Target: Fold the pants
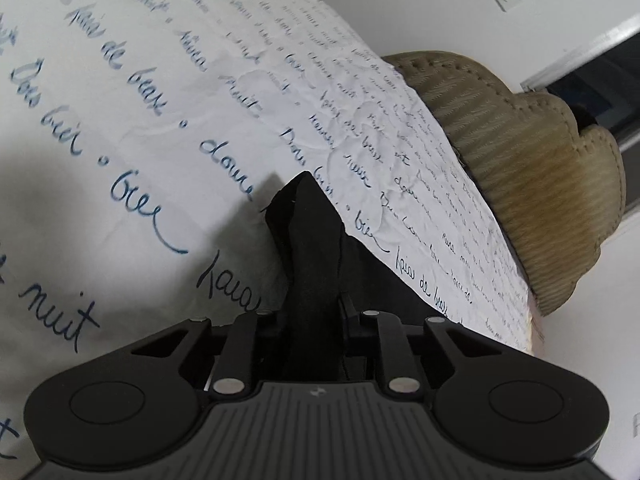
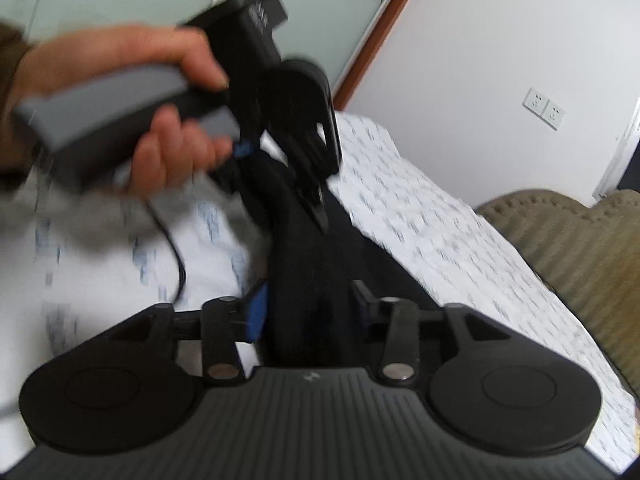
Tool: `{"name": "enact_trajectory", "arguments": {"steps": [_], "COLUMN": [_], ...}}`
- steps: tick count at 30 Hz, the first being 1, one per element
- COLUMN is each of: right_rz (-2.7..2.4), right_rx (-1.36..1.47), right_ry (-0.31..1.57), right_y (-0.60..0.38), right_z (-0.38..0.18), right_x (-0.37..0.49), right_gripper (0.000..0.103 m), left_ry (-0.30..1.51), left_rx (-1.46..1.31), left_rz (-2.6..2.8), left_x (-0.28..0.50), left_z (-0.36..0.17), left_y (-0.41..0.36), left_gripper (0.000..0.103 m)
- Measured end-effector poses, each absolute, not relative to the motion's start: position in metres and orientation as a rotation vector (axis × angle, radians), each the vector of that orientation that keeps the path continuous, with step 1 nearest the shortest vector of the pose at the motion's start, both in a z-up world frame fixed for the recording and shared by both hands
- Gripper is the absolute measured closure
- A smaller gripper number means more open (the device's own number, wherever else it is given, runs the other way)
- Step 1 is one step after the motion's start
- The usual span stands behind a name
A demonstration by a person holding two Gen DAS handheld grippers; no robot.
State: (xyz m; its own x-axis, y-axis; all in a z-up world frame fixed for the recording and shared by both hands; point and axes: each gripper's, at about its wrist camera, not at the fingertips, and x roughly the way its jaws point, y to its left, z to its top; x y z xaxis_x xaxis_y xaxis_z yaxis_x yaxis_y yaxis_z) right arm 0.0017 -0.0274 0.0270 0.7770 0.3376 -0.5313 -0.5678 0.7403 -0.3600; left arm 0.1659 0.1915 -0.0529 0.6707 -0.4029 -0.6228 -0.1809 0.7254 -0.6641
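The left gripper (image 1: 310, 304) pinches the black pants (image 1: 308, 216); the right gripper (image 2: 308, 312) is half open around them, over the white bedsheet (image 1: 140, 120).

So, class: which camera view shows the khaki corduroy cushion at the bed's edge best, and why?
The left wrist view: the cushion is sharp there, its ribbing and scalloped stitched edge clear beyond the lettered sheet. The right wrist view shows it only blurred and cut off at the right edge.
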Motion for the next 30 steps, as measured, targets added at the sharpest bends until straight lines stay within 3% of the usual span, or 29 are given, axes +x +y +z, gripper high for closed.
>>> {"name": "enact_trajectory", "arguments": {"steps": [9,15,16,17,22,25,28,30], "right_rz": [0.493,0.407,0.361,0.311,0.161,0.169,0.143,0.197], "right_rx": [-0.539,-0.373,-0.365,-0.37,-0.373,-0.408,-0.449,-0.446], "right_ry": [0.531,0.504,0.509,0.525,0.648,0.787,0.697,0.587], "right_y": [-0.054,-0.114,-0.123,-0.132,-0.165,-0.171,-0.162,-0.153], "right_z": [0.015,0.042,0.041,0.038,0.011,-0.019,-0.005,0.015], "right_x": [-0.011,0.019,0.032,0.048,0.139,0.176,0.155,0.117], "right_gripper": [0.048,0.051,0.055,0.066,0.086,0.087,0.085,0.071], "left_ry": [0.835,0.806,0.797,0.79,0.768,0.771,0.772,0.783], "left_rx": [-0.73,-0.635,-0.606,-0.583,-0.522,-0.52,-0.52,-0.546], "left_rz": [-0.129,-0.118,-0.115,-0.112,-0.106,-0.104,-0.106,-0.108], "left_x": [0.164,0.16,0.158,0.158,0.153,0.153,0.154,0.156], "left_z": [-0.047,-0.035,-0.032,-0.029,-0.021,-0.019,-0.018,-0.02], "left_y": [0.188,0.175,0.171,0.168,0.159,0.159,0.159,0.16], "left_gripper": [0.085,0.085,0.085,0.085,0.085,0.085,0.086,0.086]}}
